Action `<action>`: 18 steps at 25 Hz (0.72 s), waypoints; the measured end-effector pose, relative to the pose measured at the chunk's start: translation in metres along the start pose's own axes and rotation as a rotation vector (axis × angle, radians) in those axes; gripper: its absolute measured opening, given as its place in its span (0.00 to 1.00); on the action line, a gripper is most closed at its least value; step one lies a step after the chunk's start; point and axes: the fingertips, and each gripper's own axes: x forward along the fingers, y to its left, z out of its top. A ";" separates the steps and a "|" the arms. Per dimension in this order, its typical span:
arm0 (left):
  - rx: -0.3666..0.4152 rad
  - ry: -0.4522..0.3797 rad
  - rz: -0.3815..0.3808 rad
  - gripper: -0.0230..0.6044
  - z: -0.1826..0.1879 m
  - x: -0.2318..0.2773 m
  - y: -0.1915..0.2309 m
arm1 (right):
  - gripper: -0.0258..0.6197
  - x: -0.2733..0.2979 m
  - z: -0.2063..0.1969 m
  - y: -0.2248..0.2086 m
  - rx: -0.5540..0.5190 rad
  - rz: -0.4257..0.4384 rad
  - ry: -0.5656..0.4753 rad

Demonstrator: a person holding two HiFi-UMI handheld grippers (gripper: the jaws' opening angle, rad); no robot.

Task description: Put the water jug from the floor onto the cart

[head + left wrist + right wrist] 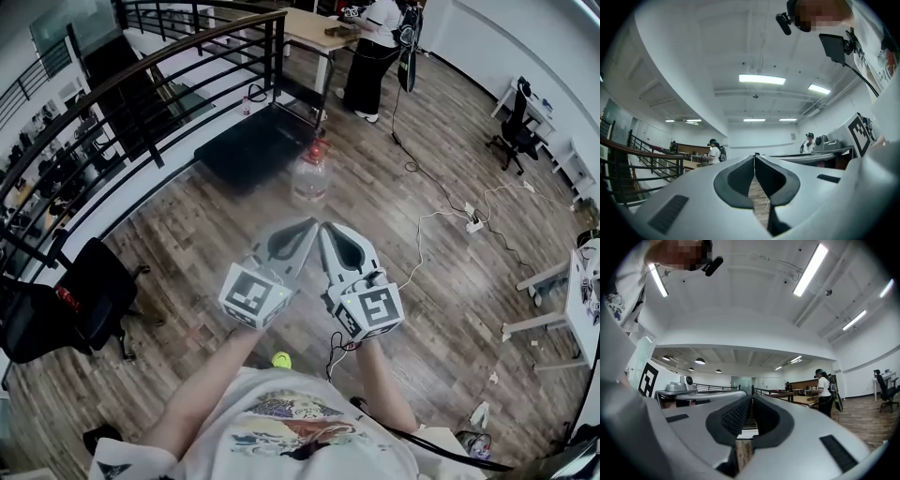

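Wooden floor (187, 239): planks across the scene.
Cart (248, 145): black flat platform, far centre, beside a railing.
Water jug (309, 176): clear, red cap, upright on the floor just right of the cart, beyond both grippers.
Left gripper (309, 226): fingers pressed together, holding nothing; cube bears square markers.
Right gripper (327, 229): likewise, just right of it.

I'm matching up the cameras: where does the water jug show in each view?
Head view: jug upper middle, standing on the floor beside the cart.
Left gripper view: not in it.
Right gripper view: not in it.
Shared landmark: person in white, at top, left of middle, right.
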 end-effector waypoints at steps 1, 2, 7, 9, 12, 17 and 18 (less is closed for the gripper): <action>-0.002 0.000 0.002 0.06 -0.001 0.002 0.004 | 0.09 0.004 -0.001 -0.002 0.004 -0.002 0.001; -0.005 -0.001 0.004 0.06 -0.002 0.005 0.007 | 0.09 0.007 -0.002 -0.005 0.006 -0.003 0.002; -0.021 -0.001 -0.001 0.06 -0.012 0.018 0.023 | 0.09 0.024 -0.010 -0.017 0.001 -0.010 0.014; -0.023 0.000 -0.006 0.06 -0.015 0.027 0.031 | 0.09 0.033 -0.012 -0.025 0.004 -0.020 0.017; -0.023 0.000 -0.012 0.06 -0.020 0.045 0.049 | 0.09 0.053 -0.015 -0.042 -0.004 -0.028 0.028; -0.026 -0.003 -0.021 0.06 -0.023 0.078 0.091 | 0.09 0.098 -0.018 -0.070 -0.009 -0.039 0.033; -0.030 -0.003 -0.022 0.06 -0.024 0.083 0.101 | 0.09 0.108 -0.018 -0.074 -0.012 -0.041 0.036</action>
